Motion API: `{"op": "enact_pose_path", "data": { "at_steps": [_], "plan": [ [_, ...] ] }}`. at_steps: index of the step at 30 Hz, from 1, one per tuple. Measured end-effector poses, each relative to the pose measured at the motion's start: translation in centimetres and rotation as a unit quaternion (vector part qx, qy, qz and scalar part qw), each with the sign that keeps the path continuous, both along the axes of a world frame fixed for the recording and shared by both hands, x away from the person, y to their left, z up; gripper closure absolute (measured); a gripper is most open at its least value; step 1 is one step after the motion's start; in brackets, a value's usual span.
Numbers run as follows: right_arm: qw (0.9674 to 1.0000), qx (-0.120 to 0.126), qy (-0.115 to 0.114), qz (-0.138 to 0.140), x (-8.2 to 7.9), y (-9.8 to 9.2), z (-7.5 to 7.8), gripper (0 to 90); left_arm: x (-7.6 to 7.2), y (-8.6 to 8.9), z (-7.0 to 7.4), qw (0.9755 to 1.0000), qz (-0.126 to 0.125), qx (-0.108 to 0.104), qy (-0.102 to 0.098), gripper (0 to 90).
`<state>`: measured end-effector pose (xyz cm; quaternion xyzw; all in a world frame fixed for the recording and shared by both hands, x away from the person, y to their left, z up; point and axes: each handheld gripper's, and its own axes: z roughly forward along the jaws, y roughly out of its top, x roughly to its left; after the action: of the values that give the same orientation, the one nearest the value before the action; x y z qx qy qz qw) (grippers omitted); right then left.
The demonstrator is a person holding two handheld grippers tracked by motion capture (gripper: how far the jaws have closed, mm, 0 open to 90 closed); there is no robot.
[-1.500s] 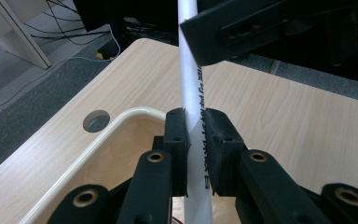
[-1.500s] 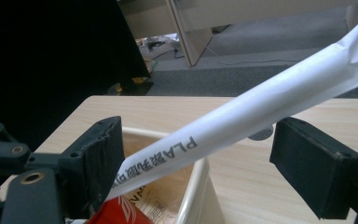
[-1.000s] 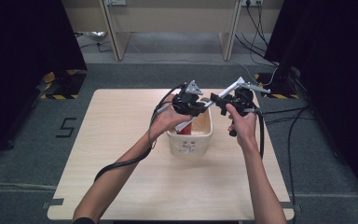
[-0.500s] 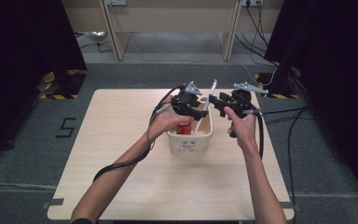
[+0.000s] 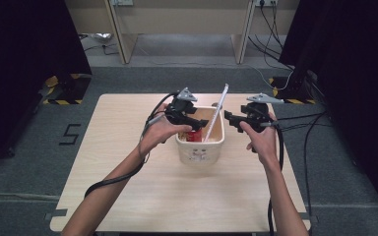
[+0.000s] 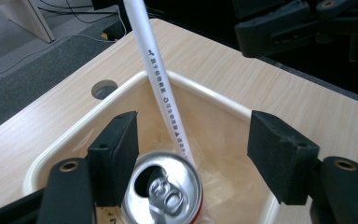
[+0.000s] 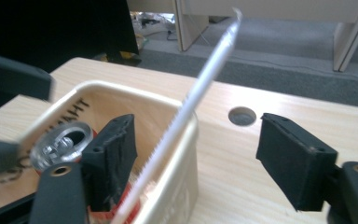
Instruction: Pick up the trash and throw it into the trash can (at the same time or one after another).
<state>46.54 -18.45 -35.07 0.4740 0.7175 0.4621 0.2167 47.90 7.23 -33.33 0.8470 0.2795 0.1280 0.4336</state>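
Pale wooden table point(image 5: 128, 196) on grey carpet point(image 5: 24, 196).

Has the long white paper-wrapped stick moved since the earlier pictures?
Yes. The long white paper-wrapped stick was held over the cream plastic bin's right rim; now it stands inside the bin, leaning on the far rim, free of both grippers.

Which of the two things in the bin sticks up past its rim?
The long white paper-wrapped stick: it leans out above the bin rim, while the red can sits low inside, its opened top below the rim.
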Motion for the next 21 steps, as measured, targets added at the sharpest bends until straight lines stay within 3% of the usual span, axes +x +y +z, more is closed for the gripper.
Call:
{"op": "enact_pose_path", "data": {
  "at_steps": [9, 21],
  "plan": [
    [0.9999, -0.013, 0.008, -0.007, -1.3, -1.5, -1.9, 21.3, -0.8, 2.9, -0.6, 0.9997, 0.018, -0.016, 0.001, 30.0],
    [0.9995, -0.027, 0.013, -0.014, -2.7, -2.8, -3.3, 19.9, -1.4, 4.6, -1.2, 0.9991, 0.026, -0.032, 0.003, 29.2]
  ]
}}
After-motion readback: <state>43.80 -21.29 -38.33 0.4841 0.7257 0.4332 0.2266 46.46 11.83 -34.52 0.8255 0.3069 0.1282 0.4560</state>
